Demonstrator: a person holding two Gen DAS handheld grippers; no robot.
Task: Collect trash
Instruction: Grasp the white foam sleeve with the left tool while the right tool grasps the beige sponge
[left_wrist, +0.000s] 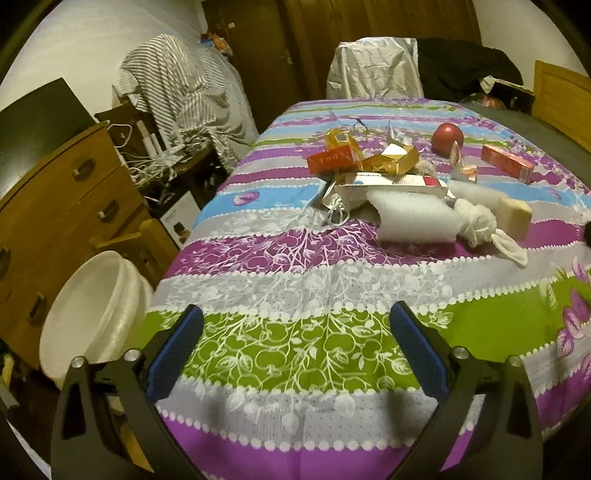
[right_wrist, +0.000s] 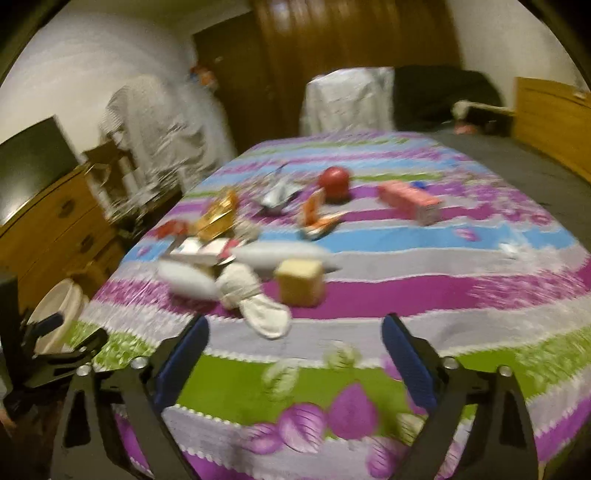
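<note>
We've both hand-held grippers spread wide, empty – left (left_wrist: 295, 325), right (right_wrist: 293, 338). Best take the knotted white cloth bundle (right_wrist: 240, 288) at twelve o'clock first – round white plastic tub (left_wrist: 92, 314) waits at nine.

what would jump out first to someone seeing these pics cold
The purple, green and blue striped floral tablecloth fills both views. A heap of torn cartons and white foam sits mid-table, with a round red fruit behind it. A white plastic bucket stands off the table's left edge.
</note>
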